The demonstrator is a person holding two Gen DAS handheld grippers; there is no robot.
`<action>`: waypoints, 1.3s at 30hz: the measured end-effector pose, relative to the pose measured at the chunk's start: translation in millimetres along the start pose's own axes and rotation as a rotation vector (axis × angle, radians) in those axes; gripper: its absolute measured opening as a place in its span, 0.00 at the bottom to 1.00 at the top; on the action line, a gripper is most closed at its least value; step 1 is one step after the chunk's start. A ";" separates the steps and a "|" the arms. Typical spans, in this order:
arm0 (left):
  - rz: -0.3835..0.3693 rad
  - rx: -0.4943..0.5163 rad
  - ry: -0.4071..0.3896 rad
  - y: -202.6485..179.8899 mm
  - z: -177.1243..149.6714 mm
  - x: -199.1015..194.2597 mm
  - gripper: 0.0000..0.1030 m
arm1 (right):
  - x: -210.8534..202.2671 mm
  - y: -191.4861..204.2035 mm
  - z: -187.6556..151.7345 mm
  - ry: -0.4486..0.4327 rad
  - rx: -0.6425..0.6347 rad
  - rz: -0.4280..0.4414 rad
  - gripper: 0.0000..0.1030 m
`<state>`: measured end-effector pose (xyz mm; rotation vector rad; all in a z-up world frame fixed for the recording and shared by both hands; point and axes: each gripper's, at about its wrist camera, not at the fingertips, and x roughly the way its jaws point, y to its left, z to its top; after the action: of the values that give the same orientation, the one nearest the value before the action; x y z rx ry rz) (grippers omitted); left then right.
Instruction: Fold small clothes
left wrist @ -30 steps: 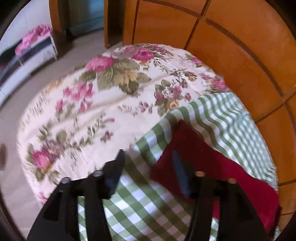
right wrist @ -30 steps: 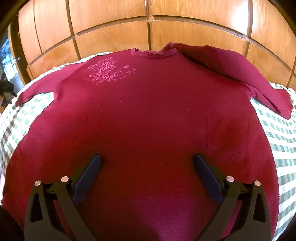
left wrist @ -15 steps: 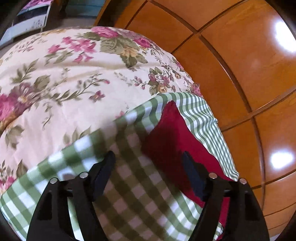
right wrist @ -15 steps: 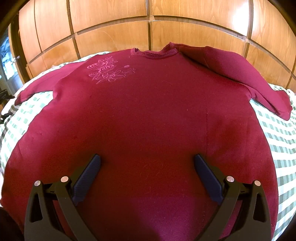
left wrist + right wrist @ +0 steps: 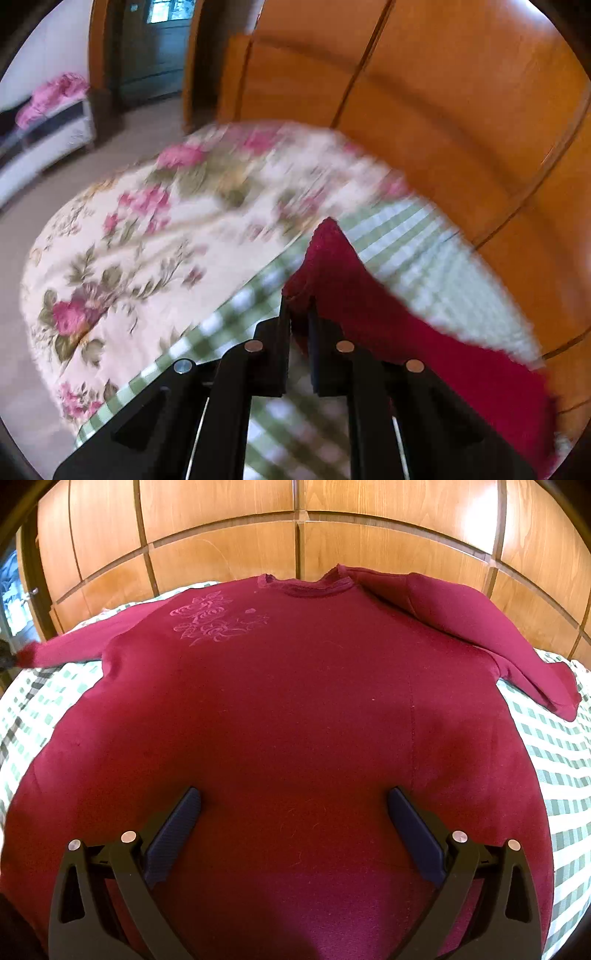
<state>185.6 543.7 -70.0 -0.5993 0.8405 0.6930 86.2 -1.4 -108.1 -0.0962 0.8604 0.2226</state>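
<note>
A dark red long-sleeved sweater point(image 5: 295, 720) with pink flower embroidery lies spread flat, front up, on a green checked cloth point(image 5: 554, 760). My right gripper point(image 5: 293, 805) is open and hovers over the sweater's lower body, holding nothing. In the left wrist view my left gripper point(image 5: 299, 314) is shut on the cuff end of the sweater's left sleeve point(image 5: 332, 266), which rises off the checked cloth point(image 5: 424, 266). That same sleeve end shows far left in the right wrist view point(image 5: 62, 650). The right sleeve point(image 5: 498, 642) lies flat.
The checked cloth lies over a flowered bedspread point(image 5: 147, 229). Wooden panels point(image 5: 295, 528) stand close behind the bed. A white shelf with pink fabric point(image 5: 48, 110) and a doorway point(image 5: 159, 44) are beyond the bed's left side.
My left gripper has closed on the sleeve cuff and lifted it; it was open over the sleeve before. The right gripper and the sweater body have not moved.
</note>
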 end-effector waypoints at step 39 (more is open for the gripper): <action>-0.432 0.852 0.045 -274.3 -363.9 -114.2 0.66 | -37.9 -389.0 4.5 -0.092 0.921 -0.218 0.62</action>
<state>169.7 76.3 -114.8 -0.0096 0.9156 -0.0996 156.1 -384.8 -78.6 0.6725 0.7850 -0.3813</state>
